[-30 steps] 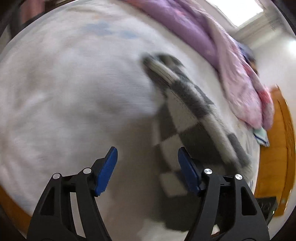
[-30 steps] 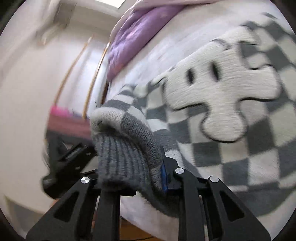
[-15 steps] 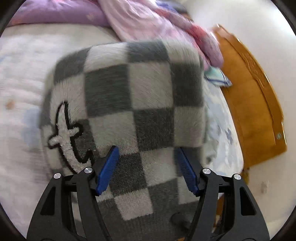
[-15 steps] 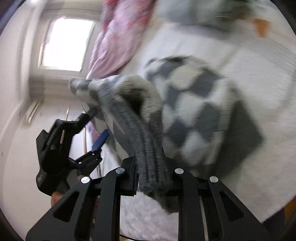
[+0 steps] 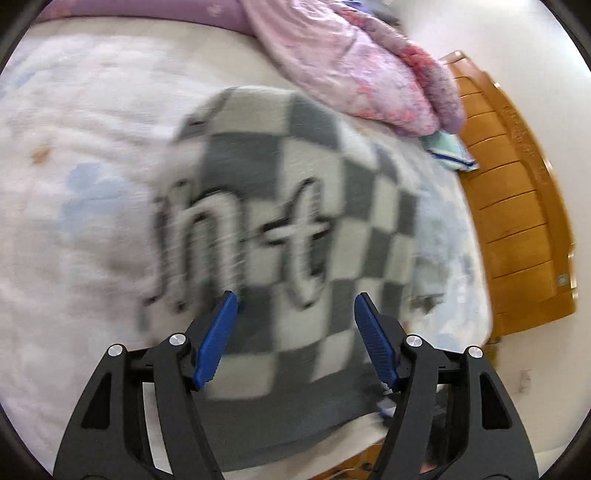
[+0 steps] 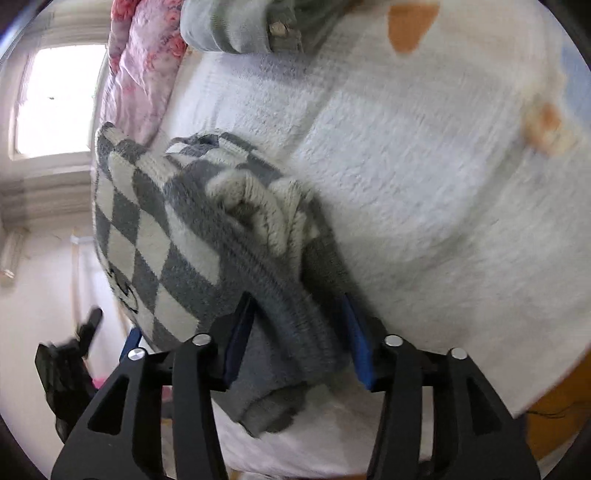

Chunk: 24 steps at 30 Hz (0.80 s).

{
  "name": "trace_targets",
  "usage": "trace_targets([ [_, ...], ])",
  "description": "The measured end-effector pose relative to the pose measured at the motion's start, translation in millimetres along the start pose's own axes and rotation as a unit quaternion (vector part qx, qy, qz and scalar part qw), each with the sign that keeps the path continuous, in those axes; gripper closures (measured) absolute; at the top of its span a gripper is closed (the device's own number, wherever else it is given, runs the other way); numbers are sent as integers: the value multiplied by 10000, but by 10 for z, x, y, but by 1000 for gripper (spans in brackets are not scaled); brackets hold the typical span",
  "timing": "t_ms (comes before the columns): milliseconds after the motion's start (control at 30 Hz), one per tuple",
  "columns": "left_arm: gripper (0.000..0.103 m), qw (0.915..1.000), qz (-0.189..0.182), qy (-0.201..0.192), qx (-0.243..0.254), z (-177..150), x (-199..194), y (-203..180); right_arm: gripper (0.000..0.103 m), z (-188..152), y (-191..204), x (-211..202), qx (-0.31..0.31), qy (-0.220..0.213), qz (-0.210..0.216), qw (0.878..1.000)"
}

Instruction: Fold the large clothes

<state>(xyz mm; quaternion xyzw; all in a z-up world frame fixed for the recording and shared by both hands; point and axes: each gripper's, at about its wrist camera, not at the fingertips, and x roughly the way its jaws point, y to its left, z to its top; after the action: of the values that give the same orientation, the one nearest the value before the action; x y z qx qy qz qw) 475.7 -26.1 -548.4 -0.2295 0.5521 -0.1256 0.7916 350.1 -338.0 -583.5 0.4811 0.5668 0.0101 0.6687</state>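
A grey and white checked knit sweater (image 5: 288,206) with black-outlined lettering lies folded on the white fleece bed cover (image 5: 85,155). My left gripper (image 5: 295,325) is open just above its near edge, holding nothing. In the right wrist view the sweater (image 6: 173,229) is bunched on the cover, and its grey ribbed hem (image 6: 295,325) lies between the jaws of my right gripper (image 6: 299,332). The jaws stand apart around the hem with a gap on each side. The left gripper (image 6: 70,365) shows dark and blurred at the lower left.
A pink and purple quilt (image 5: 354,62) is heaped along the far side of the bed. A wooden bed board (image 5: 517,206) stands at the right edge. A grey garment (image 6: 240,26) lies at the top of the right wrist view. A window (image 6: 51,99) is at left.
The right gripper has brought the sweater's hem down onto the folded body and its jaws have opened. The left gripper has drawn back, so more of the sweater's lettering shows.
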Motion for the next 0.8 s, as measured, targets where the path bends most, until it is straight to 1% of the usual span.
trace_targets([
  [33, 36, 10000, 29, 38, -54, -9, -17, 40, 55, 35, 35, -89, -179, -22, -181, 9997],
  [67, 36, 9998, -73, 100, -161, -18, -61, 108, 54, 65, 57, -220, -392, -70, -356, 9986],
  [133, 36, 9996, -116, -58, -233, -11, -179, 139, 56, 161, 240, -406, -1013, -228, -659, 9924],
  [167, 36, 9997, -73, -162, -177, 18, -235, 117, 65, 180, 379, -472, -1445, -296, -768, 9861],
  [200, 36, 9996, -36, -258, -132, 68, -273, 85, 81, 186, 502, -509, -1699, -326, -703, 9824],
  [267, 36, 9993, -26, -374, -16, 198, -284, -27, 87, 230, 876, -503, -2327, -276, -550, 9706],
  [333, 36, 9990, 152, -384, 186, 395, -243, -138, 89, 286, 1232, -408, -2823, -369, -412, 9577],
  [367, 36, 9987, 163, -428, 233, 482, -194, -201, 89, 330, 1473, -323, -3085, -405, -350, 9497],
  [400, 36, 9985, 183, -430, 280, 599, -140, -258, 89, 454, 1722, -141, -3206, -408, -301, 9458],
  [433, 36, 9984, 259, -398, 321, 715, -64, -306, 89, 506, 1874, -50, -3329, -407, -216, 9419],
  [467, 36, 9984, 305, -318, 360, 808, 31, -346, 89, 558, 2072, 91, -3498, -370, -164, 9359],
  [500, 36, 9981, 408, -205, 410, 883, 122, -352, 88, 617, 2178, 222, -3608, -376, -227, 9316],
  [533, 36, 9969, 590, -83, 517, 968, 258, -372, 88, 685, 2261, 387, -3688, -292, -329, 9285],
  [567, 36, 9964, 637, 10, 555, 1015, 350, -376, 89, 779, 2299, 609, -3698, -56, -482, 9278],
  [633, 34, 9935, 836, 274, 725, 1073, 598, -384, 92, 894, 2190, 903, -3767, 138, -823, 9226],
  [667, 34, 9918, 885, 390, 836, 1069, 703, -384, 102, 949, 2118, 982, -3727, 264, -923, 9230],
  [700, 35, 9892, 964, 530, 974, 1067, 822, -398, 103, 1043, 1997, 1100, -3618, 386, -1156, 9243],
  [767, 35, 9860, 1090, 636, 1090, 1068, 976, -418, 103, 1202, 1806, 1175, -3396, 513, -987, 9340],
  [800, 35, 9859, 1109, 650, 1075, 1088, 1027, -413, 103, 1258, 1780, 1196, -3303, 552, -919, 9378],
])
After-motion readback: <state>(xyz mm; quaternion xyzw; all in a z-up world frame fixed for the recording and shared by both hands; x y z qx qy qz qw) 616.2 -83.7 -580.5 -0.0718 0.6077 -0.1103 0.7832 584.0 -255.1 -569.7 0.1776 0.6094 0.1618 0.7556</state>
